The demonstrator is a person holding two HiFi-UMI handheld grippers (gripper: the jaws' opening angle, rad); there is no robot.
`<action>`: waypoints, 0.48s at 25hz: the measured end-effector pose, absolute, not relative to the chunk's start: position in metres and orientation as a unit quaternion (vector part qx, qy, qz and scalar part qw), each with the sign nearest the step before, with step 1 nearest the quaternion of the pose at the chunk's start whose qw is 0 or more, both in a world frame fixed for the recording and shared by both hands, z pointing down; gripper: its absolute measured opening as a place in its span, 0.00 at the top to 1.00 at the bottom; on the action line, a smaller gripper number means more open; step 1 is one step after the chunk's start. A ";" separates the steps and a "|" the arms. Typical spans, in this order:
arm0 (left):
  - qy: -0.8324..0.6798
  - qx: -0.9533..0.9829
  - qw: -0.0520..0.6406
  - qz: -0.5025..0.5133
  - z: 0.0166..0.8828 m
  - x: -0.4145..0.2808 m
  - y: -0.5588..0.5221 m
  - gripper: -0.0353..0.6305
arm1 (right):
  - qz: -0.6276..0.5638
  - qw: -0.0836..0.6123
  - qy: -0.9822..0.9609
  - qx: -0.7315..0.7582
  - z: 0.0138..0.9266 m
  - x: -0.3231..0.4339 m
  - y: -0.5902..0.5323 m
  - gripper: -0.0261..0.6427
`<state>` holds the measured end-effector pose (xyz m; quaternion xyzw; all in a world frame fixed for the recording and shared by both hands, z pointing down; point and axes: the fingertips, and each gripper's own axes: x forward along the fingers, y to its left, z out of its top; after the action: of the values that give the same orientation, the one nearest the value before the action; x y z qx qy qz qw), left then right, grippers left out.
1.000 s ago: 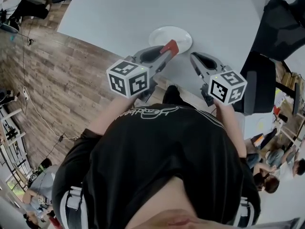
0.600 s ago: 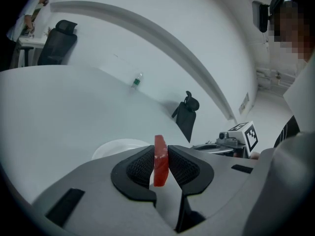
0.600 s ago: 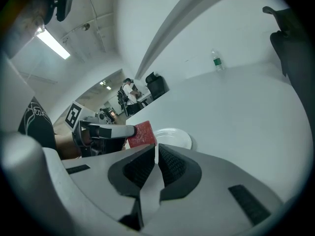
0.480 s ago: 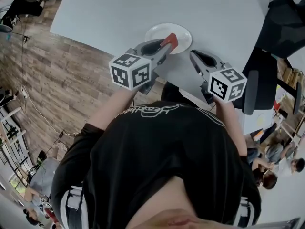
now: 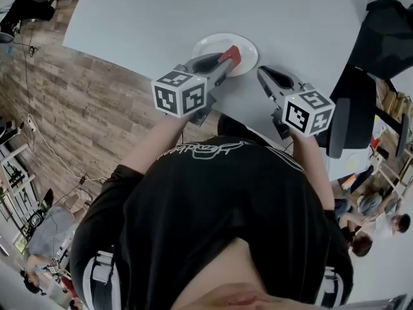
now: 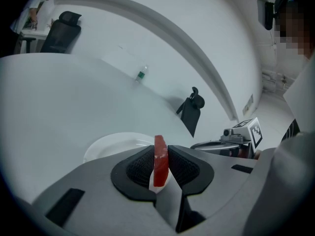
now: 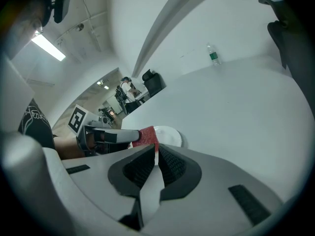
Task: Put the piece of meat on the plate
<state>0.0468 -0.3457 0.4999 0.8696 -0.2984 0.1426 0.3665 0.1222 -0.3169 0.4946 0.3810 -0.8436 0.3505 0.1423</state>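
Meat, red and flat, is pinched upright between the fingers of the left gripper, at the near edge of the white plate. The right gripper is just right of the plate over the tabletop, fingers together, empty.

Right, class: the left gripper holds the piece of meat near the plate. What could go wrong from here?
1. The left gripper pinches the piece of meat on edge, much of it sticking out above the grip; it might slip early.
2. It seems to hang by the near rim of the plate; released now, it could land partly on the table.
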 end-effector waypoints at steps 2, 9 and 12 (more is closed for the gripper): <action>-0.299 0.867 0.372 0.142 0.502 0.046 -0.347 0.81 | 0.351 0.141 -0.844 0.380 0.495 0.122 -0.319 0.93; -0.299 0.863 0.386 0.129 0.508 0.048 -0.348 0.81 | 0.358 0.141 -0.843 0.376 0.500 0.124 -0.319 0.93; -0.303 0.864 0.384 0.123 0.508 0.049 -0.351 0.81 | 0.366 0.137 -0.841 0.374 0.502 0.127 -0.319 0.93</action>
<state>0.0491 -0.3506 0.5083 0.8635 -0.3032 0.1227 0.3838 0.1265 -0.3188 0.5021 0.3742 -0.8410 0.3661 0.1367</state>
